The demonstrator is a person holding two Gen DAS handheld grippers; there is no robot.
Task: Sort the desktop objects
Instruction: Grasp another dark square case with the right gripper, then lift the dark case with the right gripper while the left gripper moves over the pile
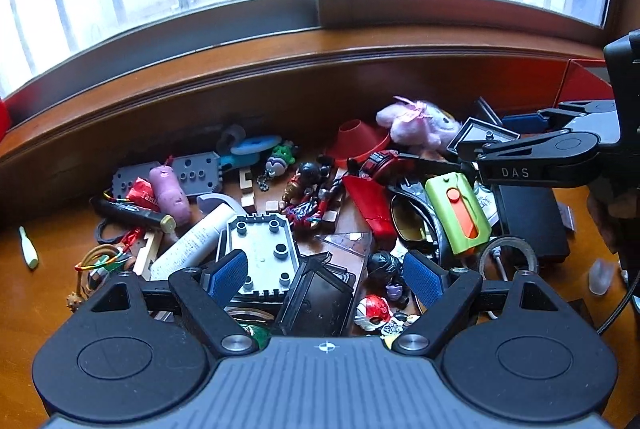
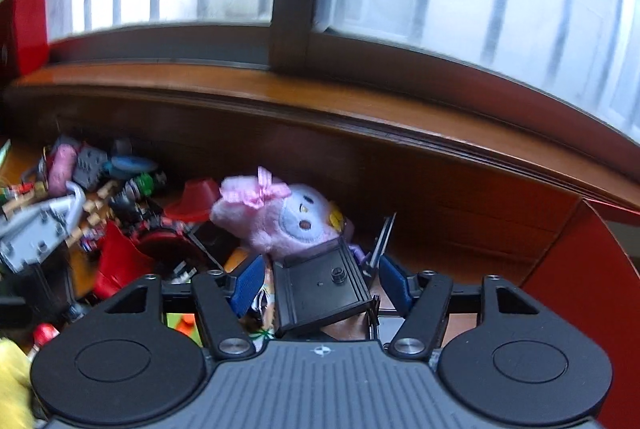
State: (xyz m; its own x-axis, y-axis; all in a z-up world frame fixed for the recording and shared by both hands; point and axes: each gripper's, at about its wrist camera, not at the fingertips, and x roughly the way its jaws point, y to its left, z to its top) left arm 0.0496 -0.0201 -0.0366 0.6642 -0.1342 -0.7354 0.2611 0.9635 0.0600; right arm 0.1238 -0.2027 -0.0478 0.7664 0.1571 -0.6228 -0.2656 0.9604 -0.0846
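Observation:
A heap of small objects covers the wooden desk point(image 1: 52, 241). My left gripper point(image 1: 325, 273) is open above a grey studded plate point(image 1: 262, 243) and a black tray point(image 1: 320, 297). My right gripper point(image 2: 320, 283) is open, its blue pads either side of a black square tray point(image 2: 320, 287), just in front of a pink plush toy point(image 2: 276, 217). The right gripper also shows in the left wrist view point(image 1: 516, 137), over the plush point(image 1: 420, 125) and a green case with an orange slider point(image 1: 458, 213). Red pieces point(image 1: 370, 207), toy figures point(image 1: 310, 195) and a white tube point(image 1: 196, 241) lie in the pile.
A raised wooden window sill point(image 1: 280, 69) and the window run along the back. A red box point(image 2: 576, 261) stands at the right, another red box point(image 2: 28, 29) at the far left. A small white-green piece point(image 1: 29, 249) lies alone on the left.

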